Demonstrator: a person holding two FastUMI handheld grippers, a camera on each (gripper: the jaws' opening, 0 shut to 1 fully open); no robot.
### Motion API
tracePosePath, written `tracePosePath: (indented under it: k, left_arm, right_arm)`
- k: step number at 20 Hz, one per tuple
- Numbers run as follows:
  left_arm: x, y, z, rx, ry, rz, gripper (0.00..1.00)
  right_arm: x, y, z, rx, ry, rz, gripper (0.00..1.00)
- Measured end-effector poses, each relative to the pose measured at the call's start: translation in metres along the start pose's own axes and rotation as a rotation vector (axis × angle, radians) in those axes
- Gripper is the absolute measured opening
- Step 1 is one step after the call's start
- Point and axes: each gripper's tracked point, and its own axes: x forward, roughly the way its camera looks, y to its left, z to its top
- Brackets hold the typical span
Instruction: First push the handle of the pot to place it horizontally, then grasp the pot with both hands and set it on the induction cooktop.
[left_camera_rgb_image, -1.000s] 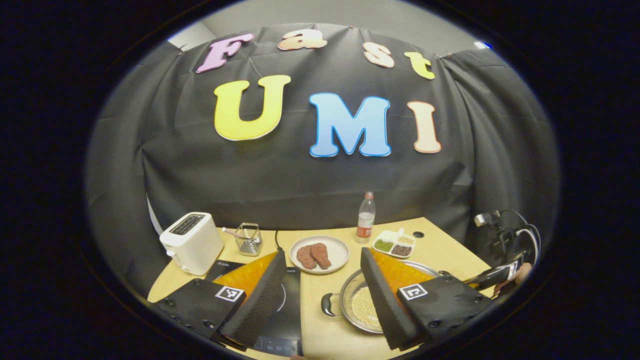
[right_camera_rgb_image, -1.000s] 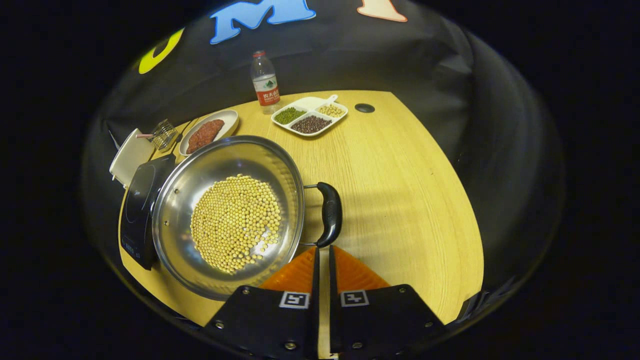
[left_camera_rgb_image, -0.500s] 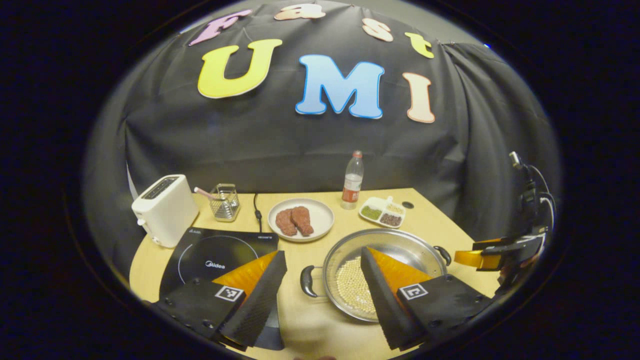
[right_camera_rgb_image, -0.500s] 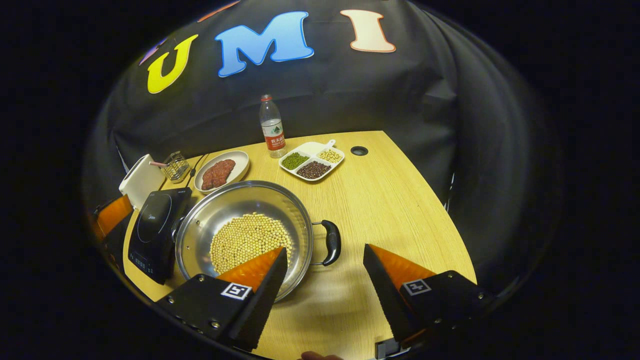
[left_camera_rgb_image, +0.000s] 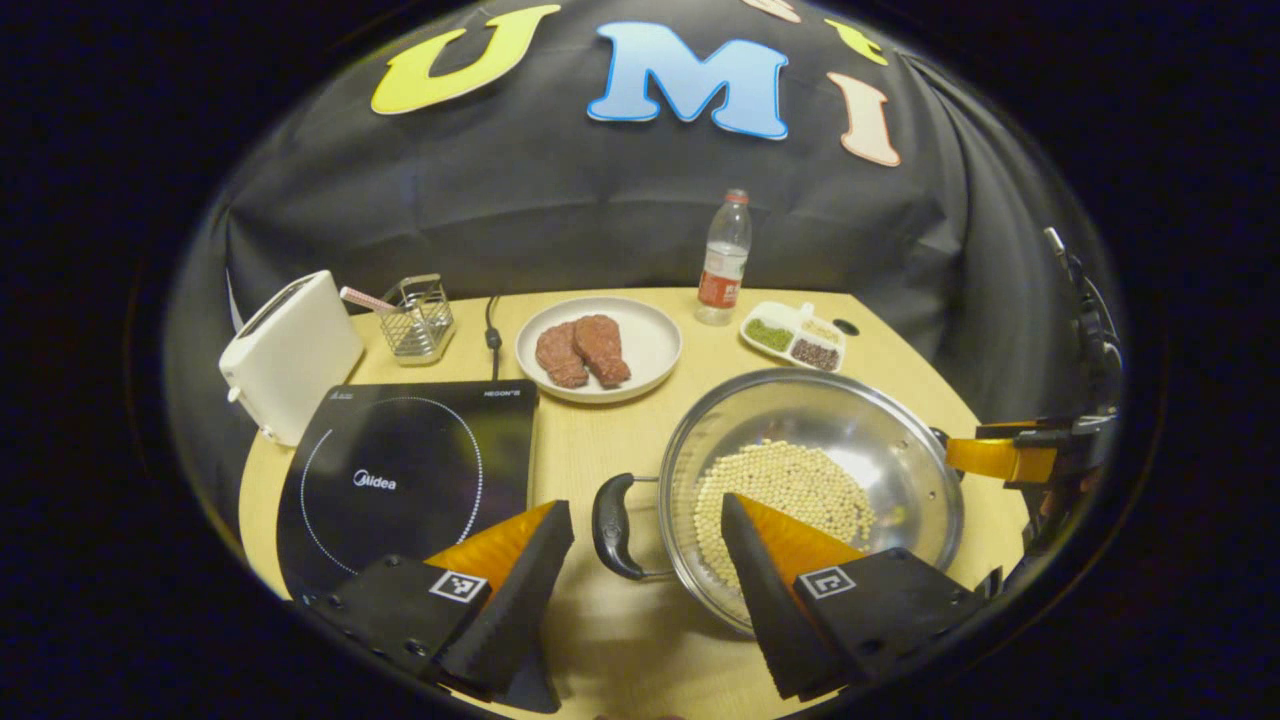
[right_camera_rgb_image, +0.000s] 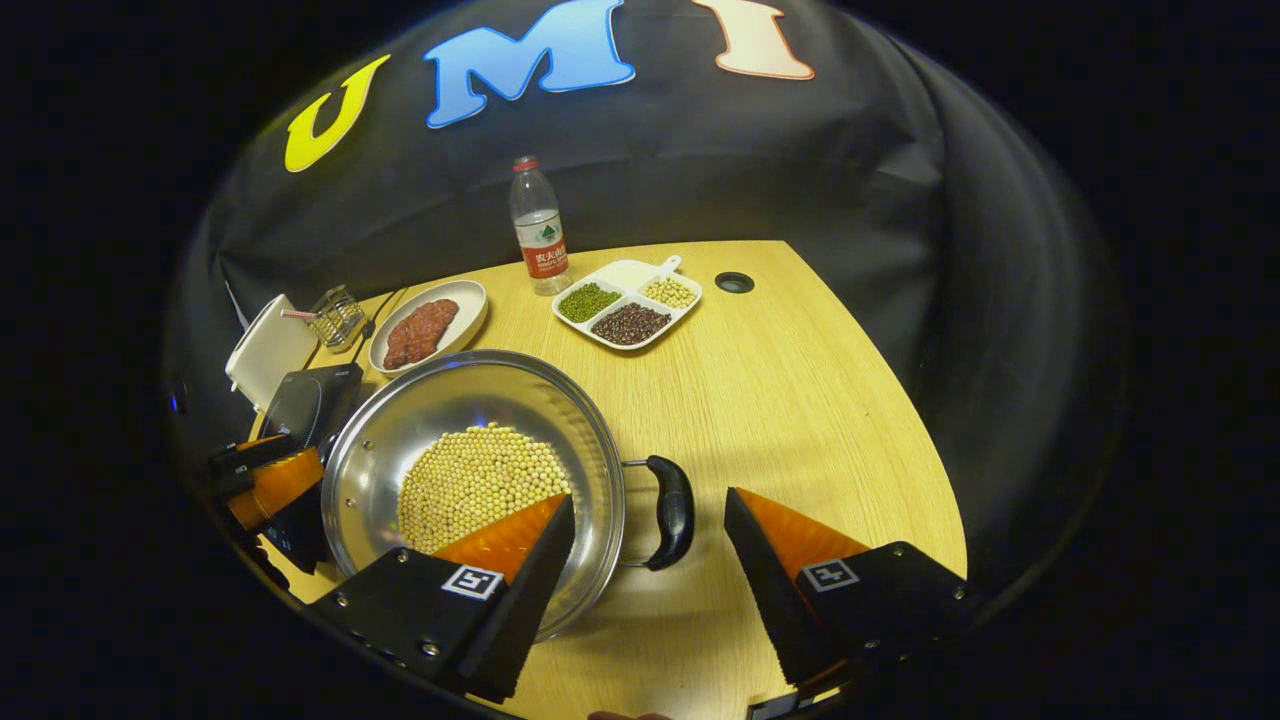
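Pot (left_camera_rgb_image: 812, 480), a wide steel one with soybeans (right_camera_rgb_image: 478, 482) heaped in its bowl, sits on the wooden table (right_camera_rgb_image: 800, 400) toward its near edge, just right of the induction cooktop (left_camera_rgb_image: 405, 480), which lies at the near left corner. I judge the handle push finished and the two-handed grasp to be the step in hand.

My left gripper (left_camera_rgb_image: 645, 545) is spread wide, holding nothing, its fingers straddling the left handle (left_camera_rgb_image: 610, 527). My right gripper (right_camera_rgb_image: 650, 530) is likewise released, its fingers either side of the right handle (right_camera_rgb_image: 675, 510).

To do this well I would bring each gripper forward until the black grip sits squarely between the pads, clench both together, then lift level so the beans stay put.

Both handles lie flat, and the line through them runs left to right, parallel with the table's near edge.
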Motion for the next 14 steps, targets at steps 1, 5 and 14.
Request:
tracePosePath:
  k: [1, 5, 14]
  left_arm:
    - [0.008, 0.001, -0.004, 0.004, 0.021, 0.004, 0.97]
    - [0.026, 0.002, -0.014, 0.014, 0.079, 0.019, 0.96]
    - [0.037, 0.003, -0.019, 0.021, 0.149, 0.041, 0.65]
  right_arm:
    - [0.006, -0.001, 0.0, -0.007, 0.01, -0.003, 0.93]
    - [0.031, -0.005, -0.004, -0.034, 0.059, -0.014, 0.9]
    - [0.051, 0.002, -0.025, 0.041, 0.152, 0.04, 0.57]
